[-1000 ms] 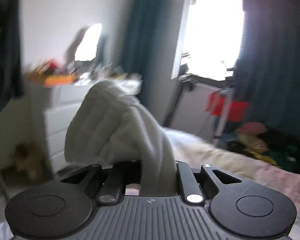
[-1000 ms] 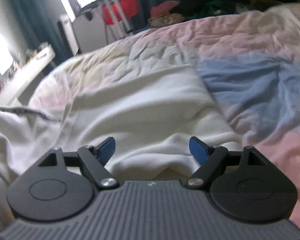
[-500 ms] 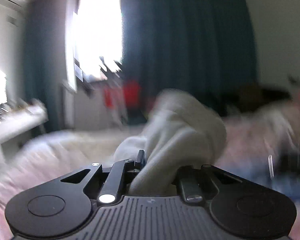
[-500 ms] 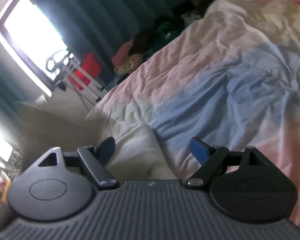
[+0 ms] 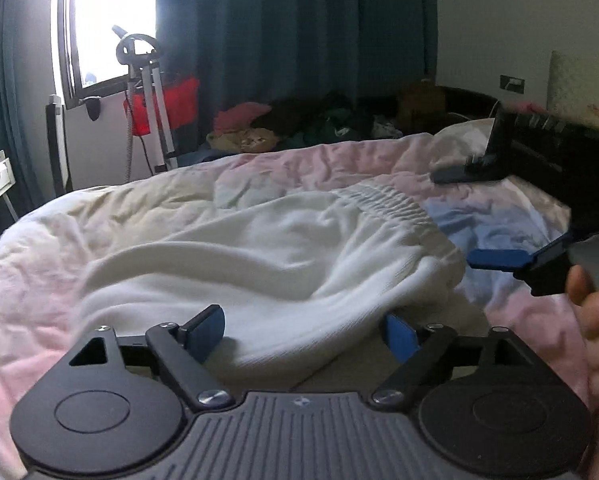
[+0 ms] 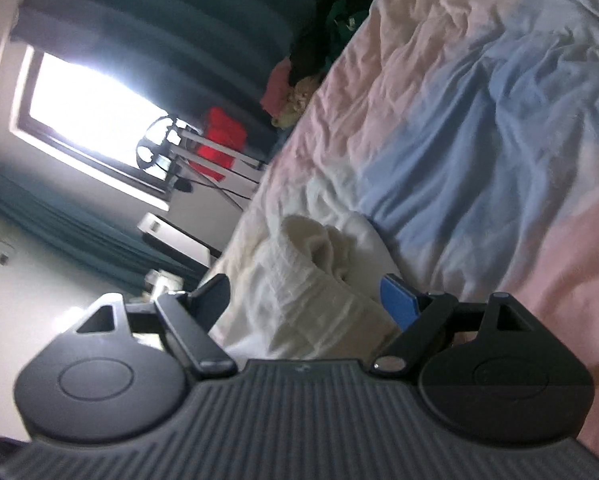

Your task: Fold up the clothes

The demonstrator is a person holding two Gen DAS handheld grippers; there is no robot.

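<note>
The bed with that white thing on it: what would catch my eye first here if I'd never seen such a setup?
First, the white ribbed garment lying crumpled across the pastel pink-and-blue duvet, its elastic waistband toward the far side. Next, the two black tools with blue-tipped tongs: the left tongs stand open around the garment's near edge, and the right tongs are open around bunched fabric. Behind the bed, a bright window glares between dark teal curtains.
</note>
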